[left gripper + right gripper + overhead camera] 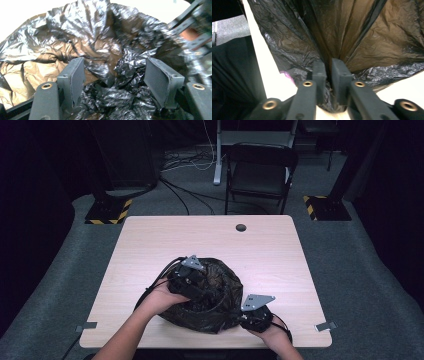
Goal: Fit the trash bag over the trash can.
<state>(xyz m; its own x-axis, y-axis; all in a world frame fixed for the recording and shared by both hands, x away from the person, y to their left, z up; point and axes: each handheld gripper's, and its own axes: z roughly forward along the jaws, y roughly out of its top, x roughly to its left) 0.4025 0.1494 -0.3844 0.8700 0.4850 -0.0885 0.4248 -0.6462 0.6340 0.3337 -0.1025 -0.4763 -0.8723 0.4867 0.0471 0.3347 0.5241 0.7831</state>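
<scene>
Near edge of tabletop (280, 270): right gripper (256, 316) sits at the bag's near-right corner, jaws nearly together w/ a pleat of black plastic bag (210, 292) between them; in right gripper view (329, 75) the film fans up and away from that pinch, so it's clamped on the bag's edge, though the hold looks slack. Bag itself lies crumpled, mid-front of tabletop, between the two hands. Farther in, left gripper (192, 282) is on top of the heap, upper-left side, pointing down into it; left gripper view (115, 80) shows jaws spread wide, loose folds bunched between the pads but not pressed, so it's open. Judgement: bag stretches from right pinch toward left gripper, diagonal near-right to far-left; left is nearer the free bulk, so next grab likely falls to it.
</scene>
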